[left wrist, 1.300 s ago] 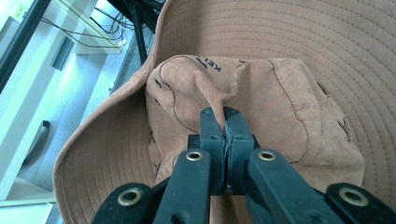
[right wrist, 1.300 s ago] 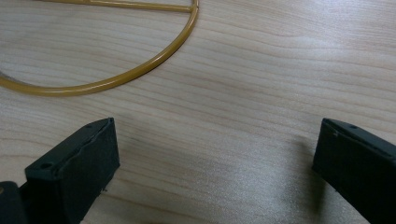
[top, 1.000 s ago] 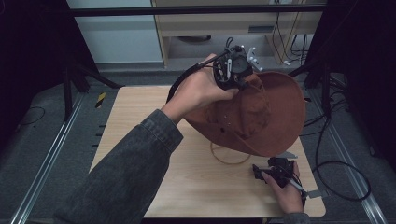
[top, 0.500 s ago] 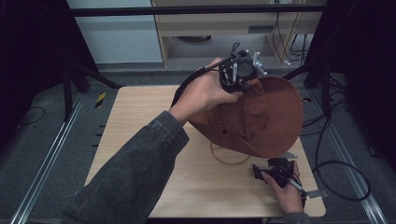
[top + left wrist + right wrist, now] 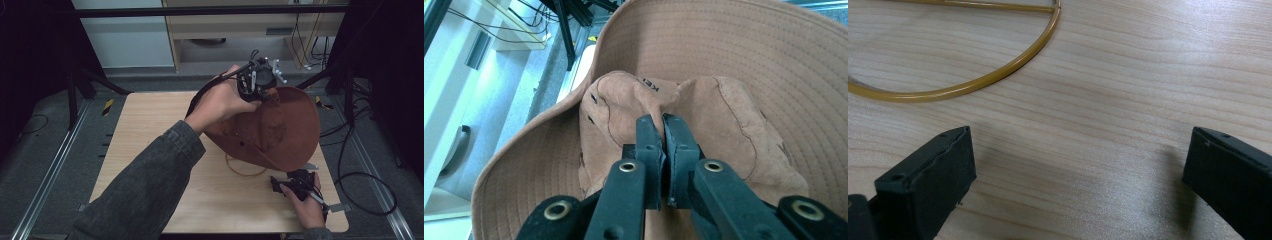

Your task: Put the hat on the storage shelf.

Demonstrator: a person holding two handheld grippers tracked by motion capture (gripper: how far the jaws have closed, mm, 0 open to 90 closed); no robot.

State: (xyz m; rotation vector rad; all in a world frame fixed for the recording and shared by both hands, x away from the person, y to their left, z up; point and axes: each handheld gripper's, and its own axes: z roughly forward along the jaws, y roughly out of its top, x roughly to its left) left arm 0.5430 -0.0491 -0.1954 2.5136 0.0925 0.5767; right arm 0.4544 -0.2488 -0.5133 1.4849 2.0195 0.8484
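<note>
In the high view, we see the left gripper (image 5: 258,80) raised over the far side of the wooden worktop (image 5: 150,135), carrying a brown hat (image 5: 280,130) that hangs tilted above the right half of the worktop, its brim dropping toward the near right. A thin yellow ring (image 5: 243,169) lies flat on the worktop just below the hat's lower edge. The right gripper (image 5: 295,182) rests low at the near right corner, held by the right hand (image 5: 306,205), close to the ring.

In the left gripper view, we find the jaws pinched tight on a fold of the hat's (image 5: 724,75) crown, with the stitched brim curving all around.

In the right gripper view, we see the jaws spread wide apart with nothing between them but bare worktop (image 5: 1108,125). The ring (image 5: 973,80) curves across the upper left, ahead of the jaws and clear of them.
</note>
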